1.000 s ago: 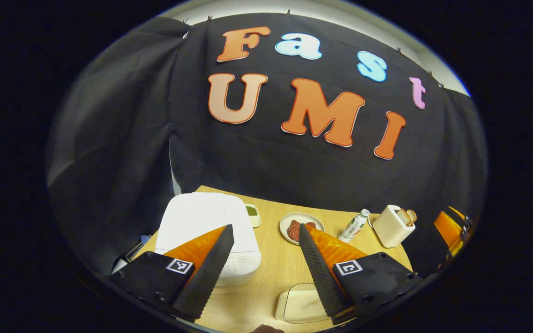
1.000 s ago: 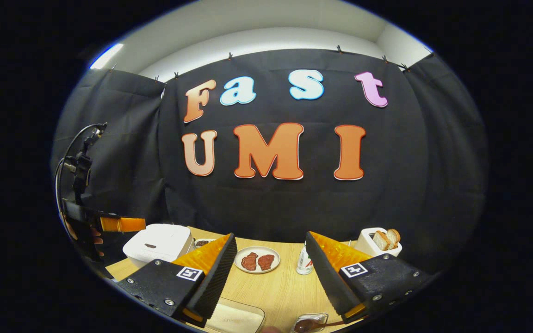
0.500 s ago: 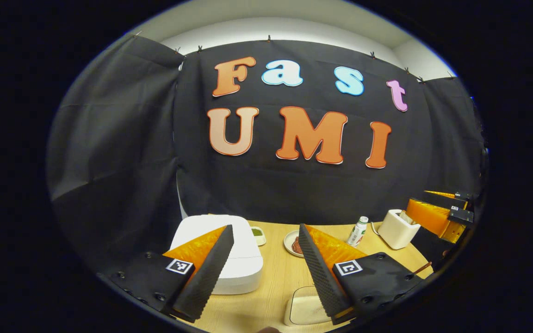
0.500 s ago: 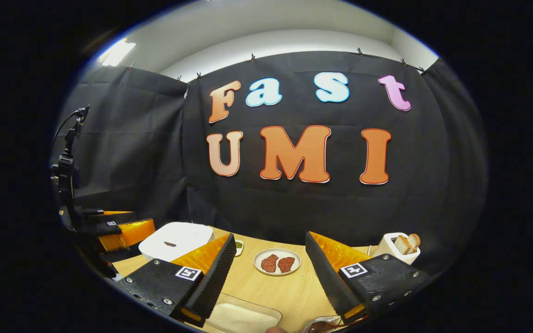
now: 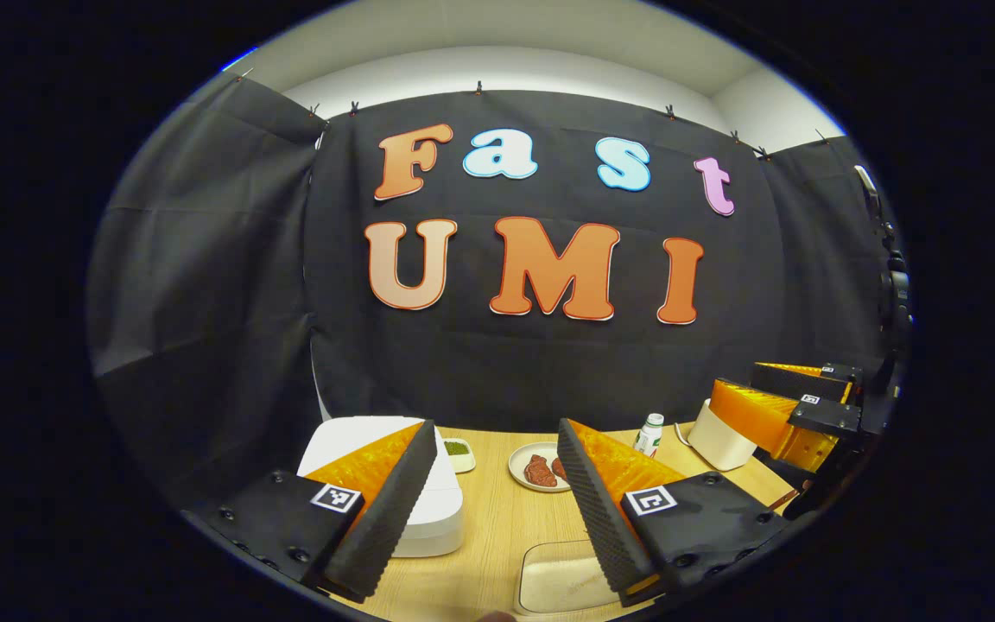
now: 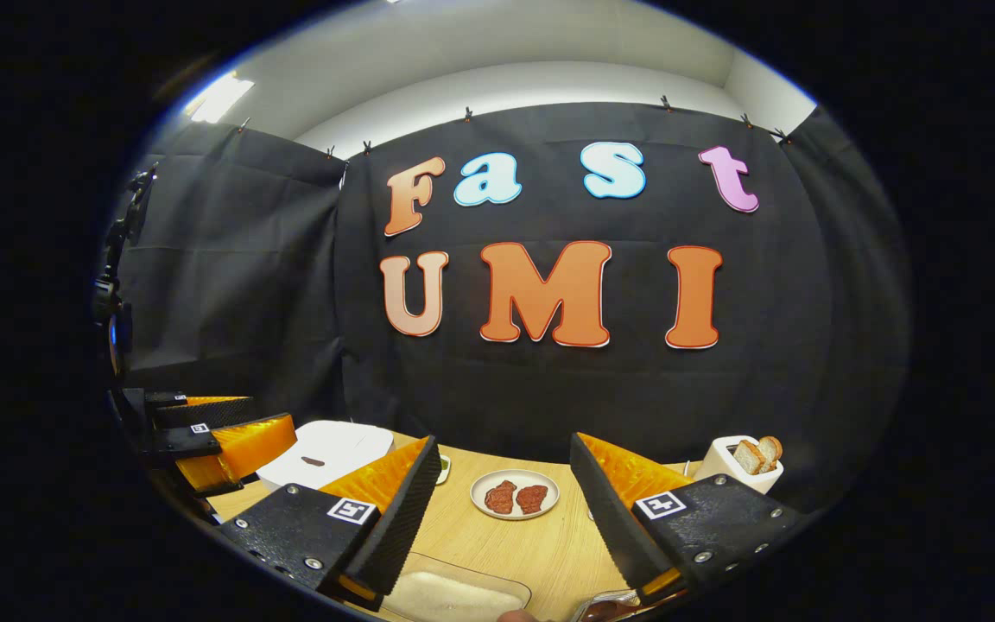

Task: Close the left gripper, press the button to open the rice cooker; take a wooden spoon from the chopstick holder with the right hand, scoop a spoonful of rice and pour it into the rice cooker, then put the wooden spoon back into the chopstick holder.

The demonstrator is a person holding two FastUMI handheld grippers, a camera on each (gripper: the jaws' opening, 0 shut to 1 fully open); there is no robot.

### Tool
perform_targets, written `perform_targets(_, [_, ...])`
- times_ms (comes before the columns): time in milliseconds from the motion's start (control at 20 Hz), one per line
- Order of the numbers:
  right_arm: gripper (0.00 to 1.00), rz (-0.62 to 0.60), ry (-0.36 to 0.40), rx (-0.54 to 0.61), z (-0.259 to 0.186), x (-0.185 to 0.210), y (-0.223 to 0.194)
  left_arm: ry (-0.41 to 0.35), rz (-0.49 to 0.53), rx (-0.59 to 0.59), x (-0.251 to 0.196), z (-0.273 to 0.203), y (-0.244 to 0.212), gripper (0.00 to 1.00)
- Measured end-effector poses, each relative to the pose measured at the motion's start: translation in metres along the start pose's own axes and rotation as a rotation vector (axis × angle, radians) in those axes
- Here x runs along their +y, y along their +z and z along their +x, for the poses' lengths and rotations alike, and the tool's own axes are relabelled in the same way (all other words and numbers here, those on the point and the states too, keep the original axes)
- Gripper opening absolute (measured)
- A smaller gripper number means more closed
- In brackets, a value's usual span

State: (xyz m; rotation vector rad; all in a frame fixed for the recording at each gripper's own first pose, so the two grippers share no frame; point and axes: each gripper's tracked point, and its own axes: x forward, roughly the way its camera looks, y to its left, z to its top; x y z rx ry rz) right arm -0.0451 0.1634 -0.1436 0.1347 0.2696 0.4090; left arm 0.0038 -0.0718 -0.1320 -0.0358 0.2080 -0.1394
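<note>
The white rice cooker [image 5: 444,511] stands lid down at the table's left, just past my left gripper [image 5: 493,423], which hangs open and empty above the table. The cooker [image 6: 325,449] also lies at the left of the right gripper view. My right gripper [image 6: 503,438] is open with nothing in it, held over the table's near edge. A shallow tray of rice [image 5: 558,583] sits under the left gripper's right finger, and the same tray [image 6: 454,596] lies near the right gripper's left finger. A brown spoon [image 6: 605,609] in a clear holder peeks in at the bottom edge.
A plate of meat [image 6: 515,497] sits mid-table, with a small green dish [image 5: 459,449] beside the cooker. A bottle [image 5: 650,432] and a white toaster [image 6: 735,458] with bread stand at the right. Each gripper appears at the other view's side, right [image 5: 732,377] and left [image 6: 271,408].
Both cameras have tipped up from the table toward the wall, so the cooker and dishes sit lower in view. Both grippers stayed open.
</note>
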Motion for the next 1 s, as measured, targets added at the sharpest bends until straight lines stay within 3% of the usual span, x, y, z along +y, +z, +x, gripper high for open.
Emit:
perform_targets(550, [0.94,0.021,-0.029,-0.037,0.008,-0.008,0.004,0.059,0.056,-0.084,0.014,0.007,0.013,0.96])
perform_targets(600, [0.94,0.021,-0.032,-0.039,0.009,-0.009,0.006,0.062,0.058,-0.086,0.014,0.005,0.012,0.92])
perform_targets(800, [0.94,0.024,-0.037,-0.053,0.01,-0.009,0.009,0.053,0.042,-0.079,0.012,0.007,0.008,0.99])
perform_targets(950, [0.94,0.02,-0.039,-0.052,0.01,-0.012,0.007,0.063,0.039,-0.064,0.015,0.009,0.001,1.0])
perform_targets(1000, [0.94,0.017,-0.04,-0.048,0.011,-0.012,0.006,0.064,0.041,-0.065,0.017,0.01,0.003,0.96])
